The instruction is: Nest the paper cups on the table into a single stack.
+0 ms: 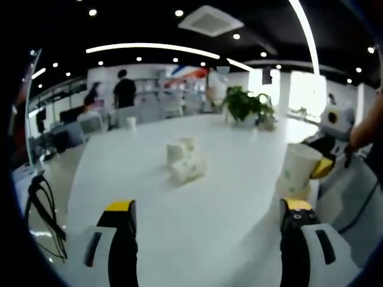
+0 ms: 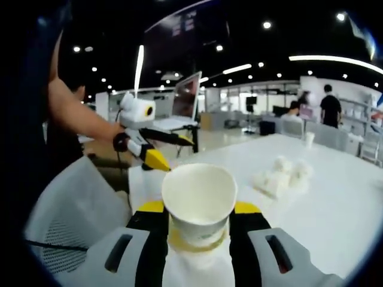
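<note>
My right gripper (image 2: 199, 218) is shut on a white paper cup (image 2: 200, 200), whose open mouth faces the camera. The same cup (image 1: 299, 167) shows tilted at the table's right edge, held by the yellow-tipped right gripper (image 1: 323, 167). What looks like another cup (image 1: 293, 191) sits just under it. A cluster of white paper cups (image 1: 185, 161) lies on its side mid-table, also seen as the cluster (image 2: 278, 176). A lone cup (image 1: 130, 122) stands at the far end. My left gripper (image 1: 209, 230) is open above the near table, holding nothing. A hand holds it as the left gripper (image 2: 149, 156).
The long white table (image 1: 227, 209) runs away from me. A potted plant (image 1: 245, 104) stands at its far right. A grey chair (image 2: 78, 215) and an open laptop (image 2: 185, 98) are near the table's end. People stand far back by desks.
</note>
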